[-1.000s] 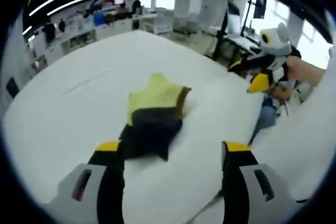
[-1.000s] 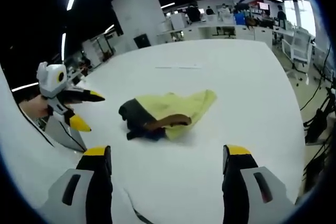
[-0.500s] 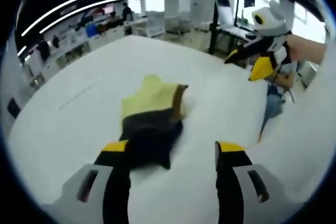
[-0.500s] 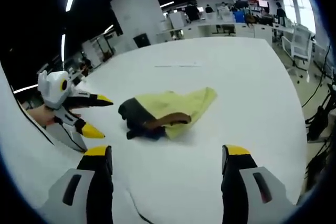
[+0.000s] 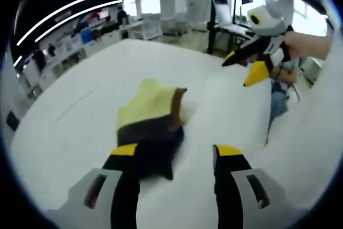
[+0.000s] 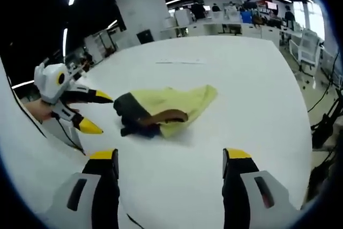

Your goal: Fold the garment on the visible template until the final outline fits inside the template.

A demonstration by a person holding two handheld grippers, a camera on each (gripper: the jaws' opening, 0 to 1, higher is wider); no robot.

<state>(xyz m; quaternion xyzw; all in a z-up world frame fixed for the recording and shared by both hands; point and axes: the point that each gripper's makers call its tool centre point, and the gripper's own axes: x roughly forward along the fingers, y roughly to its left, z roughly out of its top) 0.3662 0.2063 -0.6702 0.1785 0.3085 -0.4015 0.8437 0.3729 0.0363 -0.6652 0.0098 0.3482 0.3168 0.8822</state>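
Crumpled yellow-and-black fabric garment [image 6: 161,112] lies bunched mid white table [image 6: 252,79], not flattened; faint template line [image 6: 179,61] sits beyond it. Left gripper [image 5: 174,156] hovers near garment's dark end, right gripper [image 6: 170,156] near its other side; fingers of both spread, empty. Folding essentially not begun.

A wide white bench [image 6: 257,95] carries one thing: a crumpled garment [image 6: 161,110], yellow with a dark end and a brown strip. It lies ahead of the right gripper [image 6: 170,160], a little left of its line. In the left gripper view the garment [image 5: 150,122] lies just ahead of the left gripper [image 5: 174,155], dark end nearest. A faint line [image 6: 179,61] marks the bench beyond the garment.
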